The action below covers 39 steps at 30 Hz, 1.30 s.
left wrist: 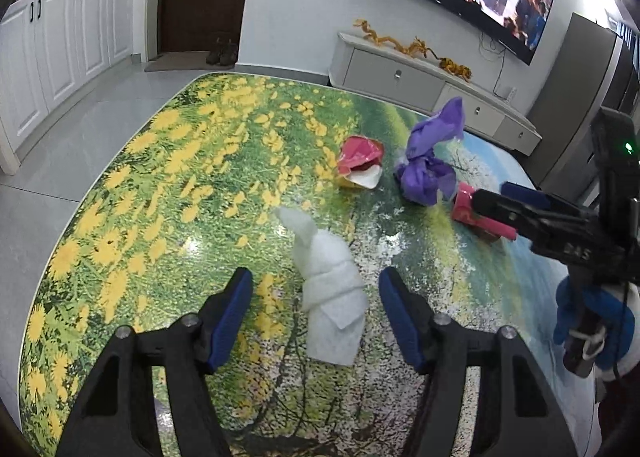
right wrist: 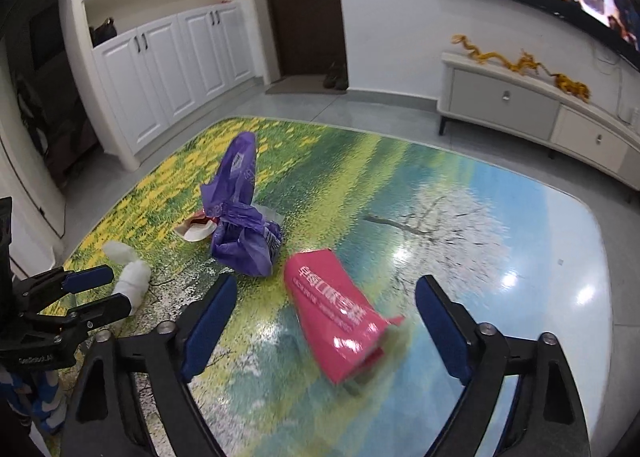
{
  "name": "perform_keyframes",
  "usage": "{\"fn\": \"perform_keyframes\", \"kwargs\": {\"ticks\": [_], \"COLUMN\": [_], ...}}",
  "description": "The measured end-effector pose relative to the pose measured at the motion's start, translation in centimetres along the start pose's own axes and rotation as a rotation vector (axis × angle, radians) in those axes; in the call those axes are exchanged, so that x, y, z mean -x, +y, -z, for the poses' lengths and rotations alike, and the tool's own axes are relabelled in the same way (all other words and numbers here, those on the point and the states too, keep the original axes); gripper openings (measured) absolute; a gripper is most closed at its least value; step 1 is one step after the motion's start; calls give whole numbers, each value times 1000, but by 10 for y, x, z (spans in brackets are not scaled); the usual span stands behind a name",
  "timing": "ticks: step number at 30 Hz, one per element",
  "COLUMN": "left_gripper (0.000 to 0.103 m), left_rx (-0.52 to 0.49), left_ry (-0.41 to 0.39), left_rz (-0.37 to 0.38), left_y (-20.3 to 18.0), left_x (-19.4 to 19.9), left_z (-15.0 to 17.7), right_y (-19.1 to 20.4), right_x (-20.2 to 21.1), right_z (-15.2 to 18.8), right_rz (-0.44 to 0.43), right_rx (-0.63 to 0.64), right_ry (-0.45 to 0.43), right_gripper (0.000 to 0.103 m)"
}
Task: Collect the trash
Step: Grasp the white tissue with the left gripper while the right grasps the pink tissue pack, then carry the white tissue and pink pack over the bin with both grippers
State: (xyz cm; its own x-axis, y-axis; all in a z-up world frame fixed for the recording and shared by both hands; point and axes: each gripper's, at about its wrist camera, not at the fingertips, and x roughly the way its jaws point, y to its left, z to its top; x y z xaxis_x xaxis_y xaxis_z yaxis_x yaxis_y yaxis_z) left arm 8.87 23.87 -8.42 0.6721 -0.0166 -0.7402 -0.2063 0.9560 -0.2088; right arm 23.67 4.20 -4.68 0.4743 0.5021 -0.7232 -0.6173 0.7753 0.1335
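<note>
Even, bright indoor light fills both views. Glare spots shine on the glossy table [right wrist: 520, 277] at right; the pink packet [right wrist: 340, 317] smears with motion blur. Fisheye bending darkens the corners.

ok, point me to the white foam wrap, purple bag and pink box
white foam wrap [left wrist: 332, 297], left wrist view, middle of roll
purple bag [right wrist: 240, 241], right wrist view, bunched lower body
pink box [right wrist: 332, 309], right wrist view, printed top face
</note>
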Motion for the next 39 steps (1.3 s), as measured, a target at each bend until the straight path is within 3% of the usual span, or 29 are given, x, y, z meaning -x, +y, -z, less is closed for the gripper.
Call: {"fn": "perform_keyframes", "kwargs": {"ticks": [3,8,13,14,15,26,33,39], "left_gripper": [50,28,20,19,19,16,15,15], "left_rx": [-16,-55,-81,-86,-92,-134,-207,-300], "left_ry": [8,15,8,5,2,-30,-47,-18], "left_rz": [6,0,2,3,4,59,198,350], "left_y": [-4,-14,-22,-24,-27,-54,-113,-192], "left_x": [-3,-5,-2,-1,0,30,49,56], "left_z": [1,3,6,7,8,21,15,15], "right_y": [-1,-3,-1,1,3,15,-6,-55], "right_x": [-8,-10,-3,-2,0,49,124,194], "right_z": [0,5,15,17,19,49,70,109], "right_rz": [-10,-1,0,2,0,12,75,179], "right_rx": [7,10,9,15,19,-28,-123,-241], "right_ry": [29,53,56,60,63,9,-104,-178], "right_gripper": [78,52,47,36,32,27,27,27]}}
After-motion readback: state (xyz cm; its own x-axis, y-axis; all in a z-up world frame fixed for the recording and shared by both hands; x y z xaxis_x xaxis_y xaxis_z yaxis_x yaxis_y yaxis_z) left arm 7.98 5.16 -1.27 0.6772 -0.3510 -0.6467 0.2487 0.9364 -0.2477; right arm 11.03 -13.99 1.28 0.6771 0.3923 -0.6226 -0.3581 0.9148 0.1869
